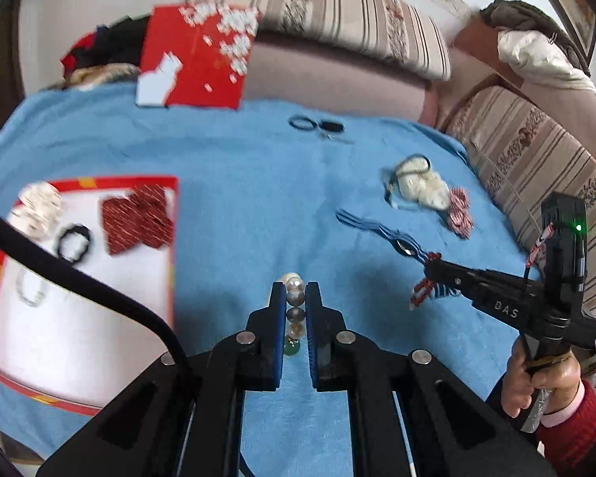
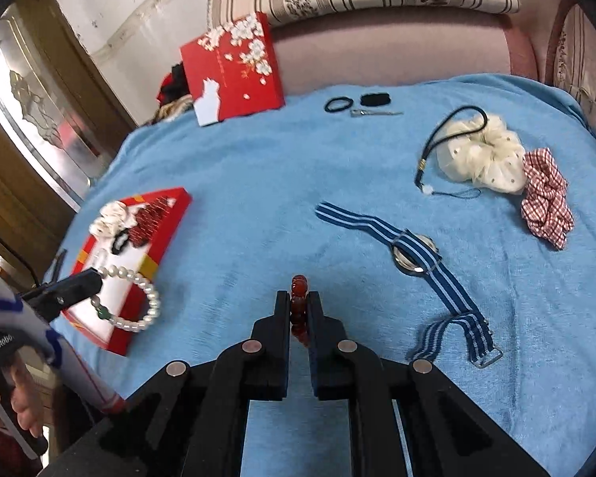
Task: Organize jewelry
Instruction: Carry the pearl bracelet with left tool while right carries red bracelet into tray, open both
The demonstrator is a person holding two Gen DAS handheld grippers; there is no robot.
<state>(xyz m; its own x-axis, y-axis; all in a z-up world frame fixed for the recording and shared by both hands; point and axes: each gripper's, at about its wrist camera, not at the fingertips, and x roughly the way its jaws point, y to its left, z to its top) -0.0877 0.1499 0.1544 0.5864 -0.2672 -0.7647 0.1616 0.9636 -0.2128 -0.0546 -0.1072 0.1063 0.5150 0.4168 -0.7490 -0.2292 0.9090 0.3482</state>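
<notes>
Nearest the lens in the left wrist view, the left gripper [image 1: 296, 302] is clamped on a pearl bracelet [image 1: 294, 310], which runs up the middle of the frame between the jaws. In the right wrist view the right gripper [image 2: 298, 310] pinches a red bead bracelet [image 2: 299, 310] the same way, at lower centre.

The blue towel [image 2: 258, 183] fills most of both frames. At the left edge sits the red tray [image 2: 171, 214], already holding a cream scrunchie, a red bow and a black hair tie. The striped watch [image 2: 413, 256] lies right of centre; the cream scrunchie [image 2: 480, 157] and checked scrunchie [image 2: 546, 202] sit at the upper right, touching.

Both bracelets are probably light and limp, the beads hard and slippery, so they could swing or roll in the jaws; a grip across one bead looks safest. The watch is best taken by its soft strap, not the glass.
</notes>
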